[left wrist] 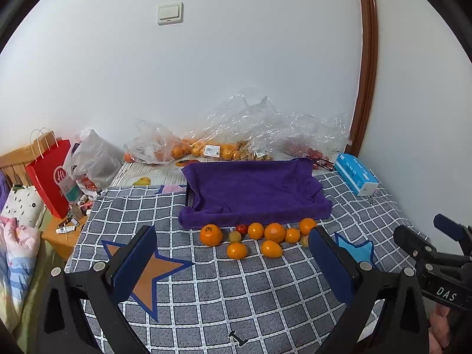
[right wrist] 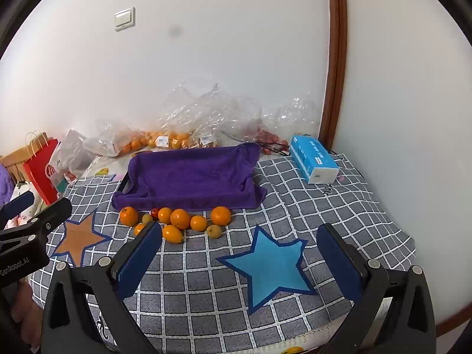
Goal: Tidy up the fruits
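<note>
Several oranges (left wrist: 275, 232) (right wrist: 180, 218), a small red fruit (left wrist: 242, 229) (right wrist: 154, 213) and small yellow-green fruits (left wrist: 235, 236) (right wrist: 214, 231) lie in a loose cluster on the checked cloth. Just behind them stands a tray draped with a purple towel (left wrist: 253, 188) (right wrist: 191, 174). My left gripper (left wrist: 233, 239) hovers short of the cluster, open, nothing between its blue pads. My right gripper (right wrist: 240, 237) hangs open over the blue star, to the right of the fruit, also holding nothing. Each gripper shows at the edge of the other's view.
Clear plastic bags with more oranges (left wrist: 177, 150) (right wrist: 138, 144) and red fruit (right wrist: 270, 138) line the wall behind the tray. A blue tissue box (left wrist: 357, 177) (right wrist: 314, 162) sits at the right, a red paper bag (left wrist: 48, 177) (right wrist: 41, 171) at the left. The table edge drops off left.
</note>
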The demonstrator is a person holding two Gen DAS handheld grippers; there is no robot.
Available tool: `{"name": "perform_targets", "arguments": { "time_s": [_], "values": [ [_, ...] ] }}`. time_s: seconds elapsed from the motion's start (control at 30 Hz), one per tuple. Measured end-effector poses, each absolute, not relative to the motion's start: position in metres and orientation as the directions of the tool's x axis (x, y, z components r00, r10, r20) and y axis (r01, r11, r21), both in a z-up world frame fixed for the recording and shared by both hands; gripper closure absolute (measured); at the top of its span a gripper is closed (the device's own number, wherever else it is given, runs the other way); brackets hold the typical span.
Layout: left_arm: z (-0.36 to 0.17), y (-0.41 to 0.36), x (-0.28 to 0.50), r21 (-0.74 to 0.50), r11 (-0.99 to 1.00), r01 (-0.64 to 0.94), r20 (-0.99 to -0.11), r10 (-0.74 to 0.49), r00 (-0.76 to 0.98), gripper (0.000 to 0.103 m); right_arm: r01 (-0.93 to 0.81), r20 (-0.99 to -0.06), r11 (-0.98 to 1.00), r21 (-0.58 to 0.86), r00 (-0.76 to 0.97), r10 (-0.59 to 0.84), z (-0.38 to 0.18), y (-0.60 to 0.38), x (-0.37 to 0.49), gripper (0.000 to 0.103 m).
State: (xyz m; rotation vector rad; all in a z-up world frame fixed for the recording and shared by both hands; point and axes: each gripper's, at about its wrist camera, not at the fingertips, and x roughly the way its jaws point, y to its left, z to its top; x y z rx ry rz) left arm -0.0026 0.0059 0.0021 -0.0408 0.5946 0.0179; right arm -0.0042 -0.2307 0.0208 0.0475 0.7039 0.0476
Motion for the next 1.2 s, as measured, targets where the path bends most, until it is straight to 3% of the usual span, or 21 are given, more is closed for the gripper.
{"name": "perform_targets", "arguments": {
  "time_s": [1.2],
  "values": [
    [-0.007, 0.0062, -0.0046, -0.044, 0.999, -0.028, -0.563, -0.002, 0.827, 0.0, -0.046, -0.652, 0.996, 0.081, 0.753, 0.088, 0.0159, -0.2263, -0.0027, 0.0]
  ]
}}
